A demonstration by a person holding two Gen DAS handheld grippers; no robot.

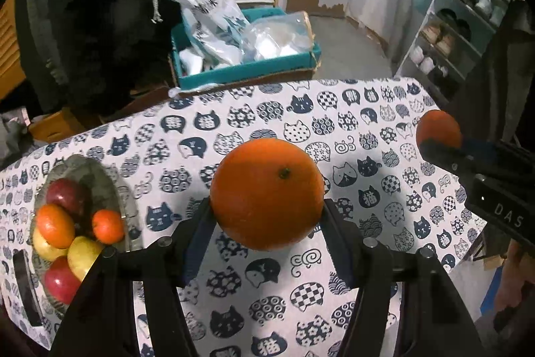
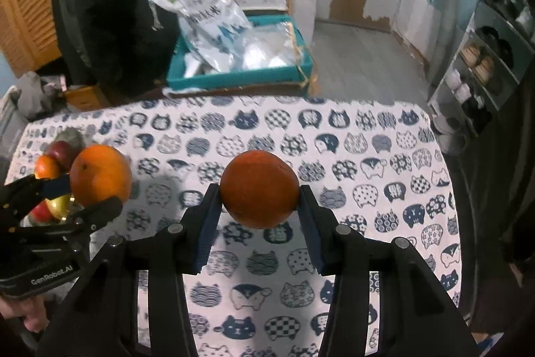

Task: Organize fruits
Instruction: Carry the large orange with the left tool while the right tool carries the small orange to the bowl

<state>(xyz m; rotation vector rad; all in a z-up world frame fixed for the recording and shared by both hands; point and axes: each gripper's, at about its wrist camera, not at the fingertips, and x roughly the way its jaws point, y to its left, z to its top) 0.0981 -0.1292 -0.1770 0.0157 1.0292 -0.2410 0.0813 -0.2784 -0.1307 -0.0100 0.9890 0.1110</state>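
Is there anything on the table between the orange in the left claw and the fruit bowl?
Nothing visible. The left claw holds its orange above bare tablecloth, and the stretch over to the fruit bowl on its left shows only cloth.

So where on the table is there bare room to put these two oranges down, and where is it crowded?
Bare cloth runs across the table, from the glass bowl to the far right edge, including under the left gripper and right gripper. The bowl is crowded, piled with apples and oranges. Each gripper is shut on an orange.
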